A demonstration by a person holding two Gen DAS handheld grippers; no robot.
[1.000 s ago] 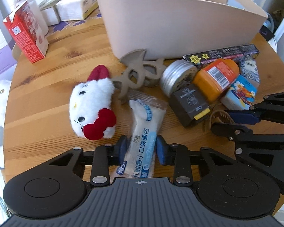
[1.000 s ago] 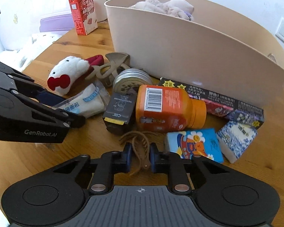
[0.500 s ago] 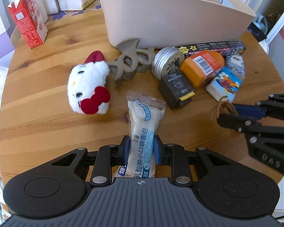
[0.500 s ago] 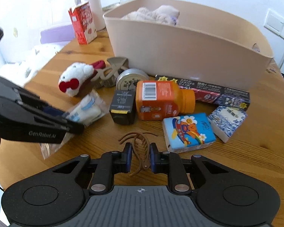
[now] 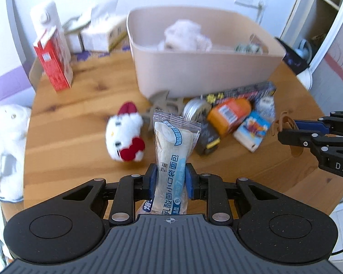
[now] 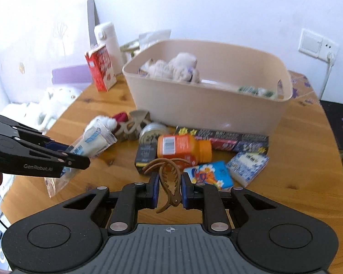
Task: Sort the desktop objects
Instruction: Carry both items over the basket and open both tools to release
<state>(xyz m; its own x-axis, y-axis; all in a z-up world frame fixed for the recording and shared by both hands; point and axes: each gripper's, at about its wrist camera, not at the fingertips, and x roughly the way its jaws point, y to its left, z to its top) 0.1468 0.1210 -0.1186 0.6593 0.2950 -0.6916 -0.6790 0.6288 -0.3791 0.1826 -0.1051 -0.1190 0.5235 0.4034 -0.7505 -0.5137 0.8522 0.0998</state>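
Observation:
My left gripper (image 5: 169, 178) is shut on a clear bread packet (image 5: 171, 155) with blue print and holds it above the round wooden table (image 5: 80, 118). The packet also shows in the right wrist view (image 6: 91, 141). My right gripper (image 6: 169, 189) is shut on a brown hair claw clip (image 6: 167, 178), lifted off the table; the clip also shows in the left wrist view (image 5: 283, 123). The beige bin (image 5: 194, 73) stands at the back with a plush toy (image 5: 185, 36) inside.
In front of the bin lie a white plush cat (image 5: 125, 132), a tan clip (image 5: 164, 105), a round tin (image 5: 194, 109), a black box (image 5: 208, 137), an orange bottle (image 5: 231, 114), tissue packs (image 5: 251, 130) and a long dark box (image 5: 247, 91). A red carton (image 5: 52, 61) stands back left.
Both grippers have risen and pulled back from the table, carrying the bread packet and the hair clip. The bin's inside has come into view.

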